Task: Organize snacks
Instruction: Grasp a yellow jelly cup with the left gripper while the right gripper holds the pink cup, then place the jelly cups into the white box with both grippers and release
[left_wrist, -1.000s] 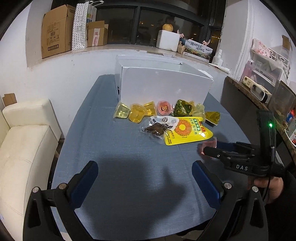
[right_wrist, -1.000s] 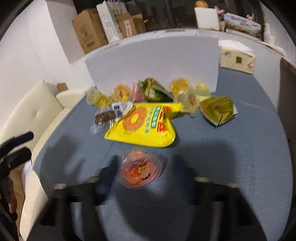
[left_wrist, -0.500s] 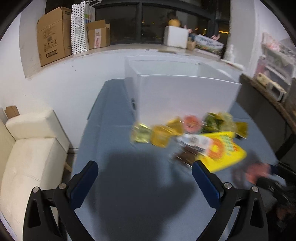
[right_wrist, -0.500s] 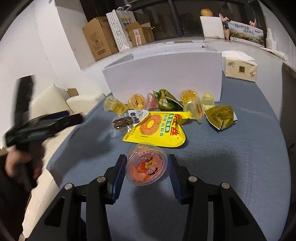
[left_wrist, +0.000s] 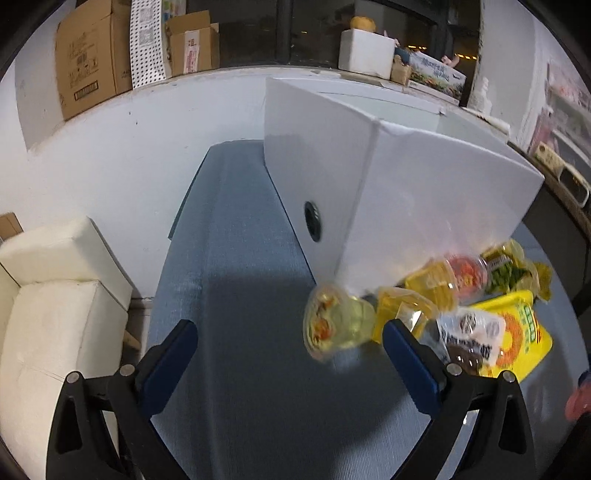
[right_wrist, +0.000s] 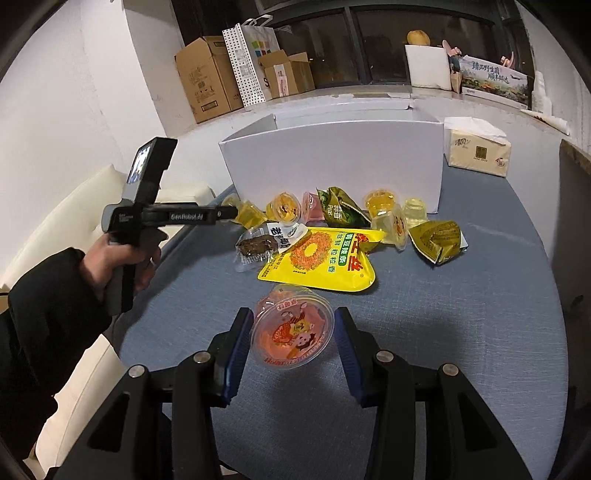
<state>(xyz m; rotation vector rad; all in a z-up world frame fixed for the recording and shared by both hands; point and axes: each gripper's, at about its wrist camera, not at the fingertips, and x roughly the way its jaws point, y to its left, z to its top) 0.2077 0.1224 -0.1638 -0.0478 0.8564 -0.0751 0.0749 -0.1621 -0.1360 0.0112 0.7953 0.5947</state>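
Right hand-held gripper (right_wrist: 293, 332) clamps the red jelly cup (right_wrist: 290, 334); left hand-held gripper (left_wrist: 288, 341), spread wide, shows only the cup's edge.

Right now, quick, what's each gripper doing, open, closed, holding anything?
Left gripper: open, holding nothing.
Right gripper: closed on the red jelly cup, held above the table.

"GenRobot.AI" on the side of my left gripper (right_wrist: 225, 213), "Peas" on the green snack packet (right_wrist: 341, 211), large Chinese characters on the yellow bag (right_wrist: 325, 260), other prints too small for me to read
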